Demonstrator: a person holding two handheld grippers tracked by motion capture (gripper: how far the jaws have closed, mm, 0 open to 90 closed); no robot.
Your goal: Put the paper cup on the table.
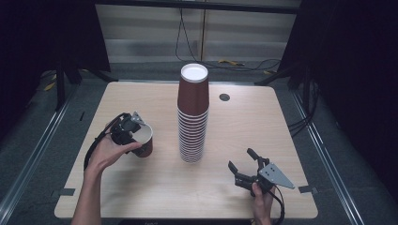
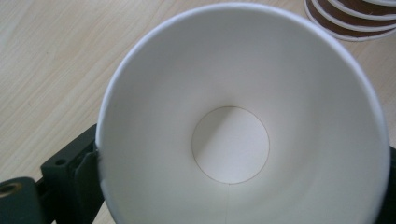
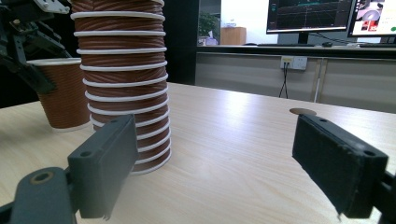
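A single brown ribbed paper cup (image 1: 144,141) with a white inside stands upright on the left part of the wooden table (image 1: 155,192). My left gripper (image 1: 137,135) reaches down over it, its jaws closed on the cup's sides near the rim. In the left gripper view I look straight down into the cup (image 2: 243,121), with one black jaw pressed on its left wall. A tall stack of upside-down brown cups (image 1: 193,117) stands mid-table. My right gripper (image 1: 241,159) hovers low at the front right, open and empty, pointing at the stack (image 3: 123,84).
A round grommet hole (image 1: 224,97) sits in the table behind the stack. Cables lie on the floor beyond the far edge. In the right gripper view, monitors (image 3: 308,14) stand on a counter in the background, and the single cup (image 3: 63,93) is left of the stack.
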